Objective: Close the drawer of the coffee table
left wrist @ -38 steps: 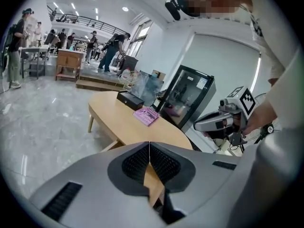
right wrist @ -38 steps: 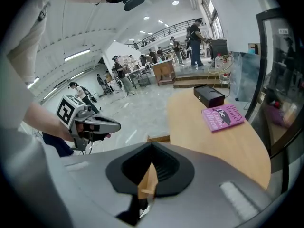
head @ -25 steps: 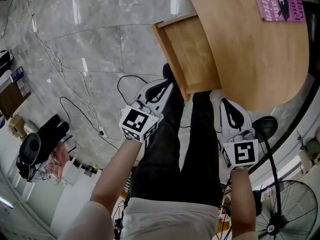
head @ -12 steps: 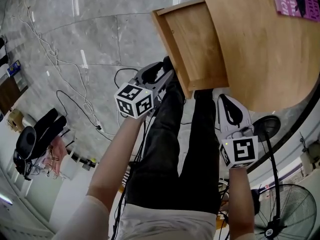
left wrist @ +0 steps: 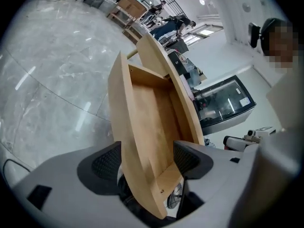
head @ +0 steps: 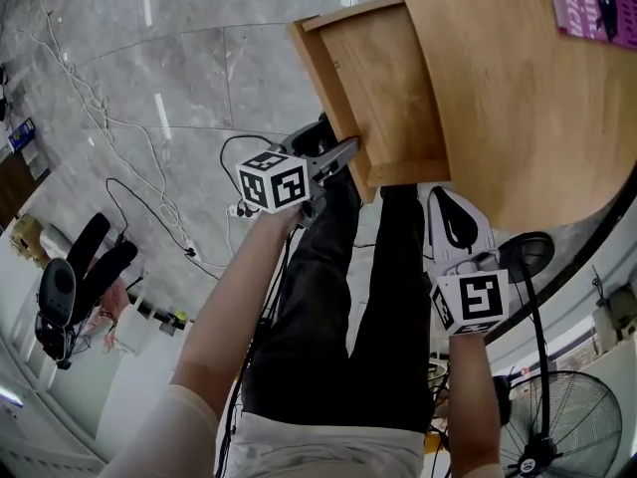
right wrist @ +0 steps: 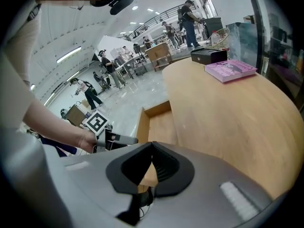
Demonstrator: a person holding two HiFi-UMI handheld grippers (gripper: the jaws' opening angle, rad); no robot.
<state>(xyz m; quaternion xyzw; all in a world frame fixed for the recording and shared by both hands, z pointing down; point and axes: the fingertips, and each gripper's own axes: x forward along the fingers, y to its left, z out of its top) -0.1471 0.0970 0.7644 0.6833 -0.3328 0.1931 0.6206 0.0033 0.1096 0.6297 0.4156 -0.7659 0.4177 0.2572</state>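
Note:
The wooden drawer (head: pixel 383 98) stands pulled out from under the round coffee table (head: pixel 518 88). My left gripper (head: pixel 343 152) is at the near end of the drawer's front panel (head: pixel 323 88). Its jaws are opening, and in the left gripper view that panel (left wrist: pixel 130 127) stands edge-on between them, the right pad (left wrist: pixel 187 158) clear of the wood. My right gripper (head: pixel 436 191) hangs shut by the table's near edge, right of the drawer, with nothing held. In the right gripper view its jaws (right wrist: pixel 152 146) meet in front of the drawer (right wrist: pixel 159 127).
A pink book (head: pixel 597 8) lies on the far side of the tabletop, with a black box (right wrist: pixel 211 55) beyond it. The person's dark-trousered legs (head: pixel 338 297) stand below the drawer. Cables (head: pixel 119 137) trail over the marble floor at left. A fan (head: pixel 557 426) stands lower right.
My left gripper has sunk toward the drawer's front panel, rolled, and opened its jaws around it. My right gripper has dropped a little beside the table edge.

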